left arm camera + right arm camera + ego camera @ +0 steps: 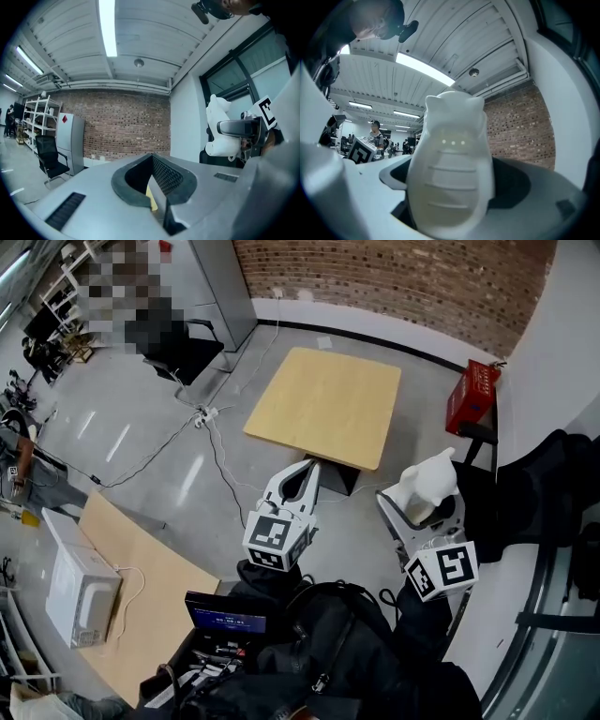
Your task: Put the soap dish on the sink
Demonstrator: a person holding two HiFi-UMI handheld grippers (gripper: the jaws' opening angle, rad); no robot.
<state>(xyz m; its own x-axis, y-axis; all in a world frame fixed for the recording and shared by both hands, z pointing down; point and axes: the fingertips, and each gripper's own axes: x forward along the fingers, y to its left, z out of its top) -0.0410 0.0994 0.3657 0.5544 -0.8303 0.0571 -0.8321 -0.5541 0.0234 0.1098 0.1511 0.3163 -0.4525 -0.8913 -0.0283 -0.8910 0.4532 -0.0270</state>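
The white soap dish [427, 486] has a cat-eared top and ribbed inside, and it stands upright between the jaws of my right gripper [422, 507]. In the right gripper view the soap dish [452, 164] fills the middle, with the right gripper [454, 206] shut on its lower part. My left gripper [307, 468] is held to its left at about the same height, jaws together and nothing between them. From the left gripper [154, 180] the soap dish [220, 133] shows at the right. No sink is in view.
A square wooden table [323, 404] stands on the grey floor ahead, with a red box [472, 395] to its right. Cables [211, 418] cross the floor near a black office chair [178, 348]. A white appliance [80, 592] sits on a second wooden table [150, 601] at lower left.
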